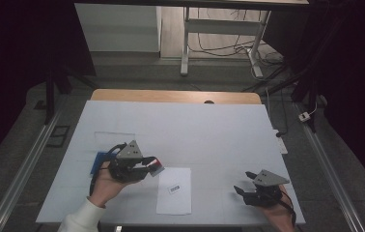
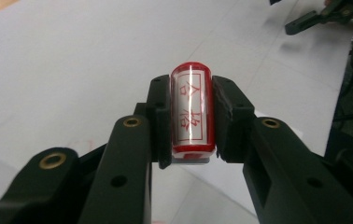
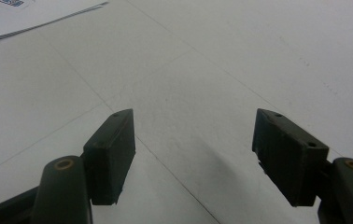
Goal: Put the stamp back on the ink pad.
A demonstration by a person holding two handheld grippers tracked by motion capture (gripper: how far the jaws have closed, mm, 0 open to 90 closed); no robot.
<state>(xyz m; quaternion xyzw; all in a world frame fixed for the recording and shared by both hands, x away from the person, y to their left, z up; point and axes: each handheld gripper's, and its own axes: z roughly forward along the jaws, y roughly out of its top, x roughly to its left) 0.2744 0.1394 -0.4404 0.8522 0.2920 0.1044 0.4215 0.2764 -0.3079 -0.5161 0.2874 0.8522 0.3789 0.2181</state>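
Note:
My left gripper point(image 1: 150, 164) is shut on a small stamp point(image 2: 192, 112), a red-rimmed block whose white face carries red characters. The stamp point(image 1: 158, 166) hangs just above the top left corner of a white sheet of paper point(image 1: 173, 200) that lies flat near the table's front edge. A small printed label point(image 1: 174, 189) sits on that sheet. Far to the right, my right gripper point(image 1: 244, 182) rests low over the table near the front edge. In the right gripper view its jaws point(image 3: 193, 135) stand open with nothing between them.
A blue flat pad point(image 1: 98, 162) lies under the left hand's side. A faint clear rectangle point(image 1: 115, 137) lies behind it. A white cover point(image 1: 185, 121) spreads over the wooden table point(image 1: 171, 95). The paper's edge point(image 3: 25, 14) shows in the right gripper view.

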